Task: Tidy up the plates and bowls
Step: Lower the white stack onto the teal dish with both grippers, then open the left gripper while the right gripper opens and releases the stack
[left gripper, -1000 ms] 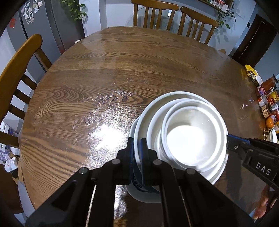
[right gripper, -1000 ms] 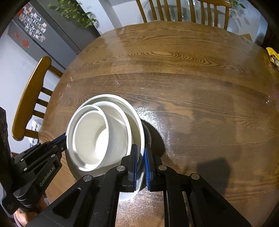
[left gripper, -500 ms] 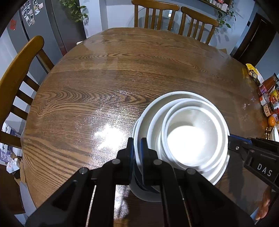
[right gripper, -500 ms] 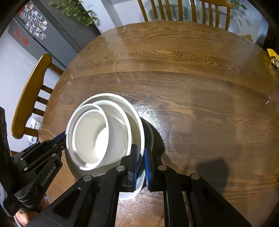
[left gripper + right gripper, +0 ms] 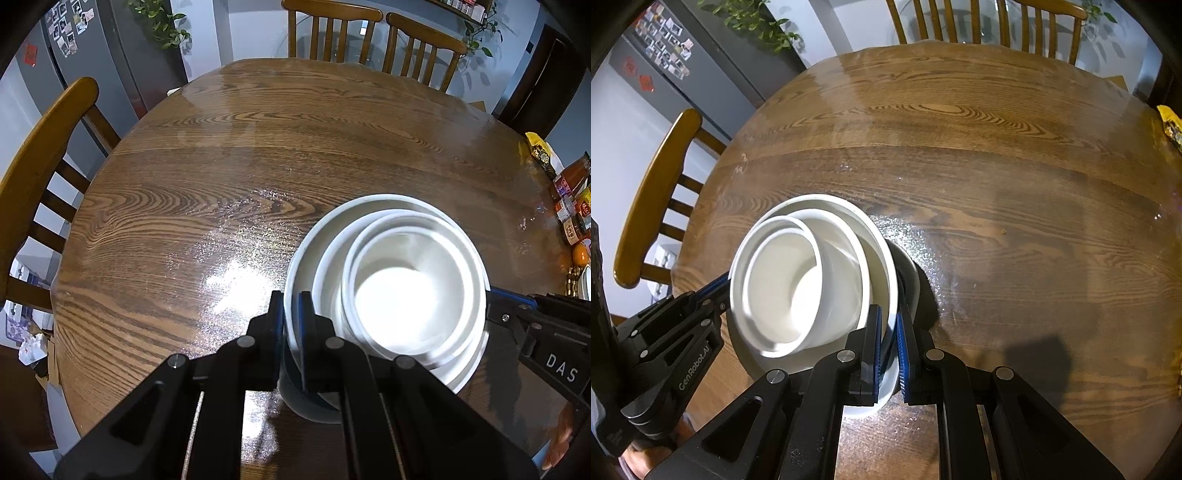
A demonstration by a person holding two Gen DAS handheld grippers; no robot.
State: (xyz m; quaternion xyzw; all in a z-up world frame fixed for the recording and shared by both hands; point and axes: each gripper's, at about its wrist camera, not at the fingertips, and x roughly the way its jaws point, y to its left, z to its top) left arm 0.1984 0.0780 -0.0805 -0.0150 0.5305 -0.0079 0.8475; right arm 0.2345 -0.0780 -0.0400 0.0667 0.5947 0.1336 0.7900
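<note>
The stack of white dishes (image 5: 388, 284) sits near the surface's (image 5: 221, 166) near edge, and I count about 4 nested pieces: 1 wide plate, 3 bowls inside, though the bottom is hard to read. It's pinned between both arms, so neither is nearer. Left hand-held gripper (image 5: 291, 317) is clenched on the left rim, right hand-held gripper (image 5: 888, 339) clenched on the opposite rim. Around the surface, 3 chairs (image 5: 40, 158).

I see a nested stack of white bowls (image 5: 391, 295), smaller ones seated inside the wide outer bowl (image 5: 882, 266), all upright, openings up, glossy and empty. The inner bowls sit off-centre, crowded toward one side. The stack is above the near part of the round wooden table (image 5: 221, 177).
</note>
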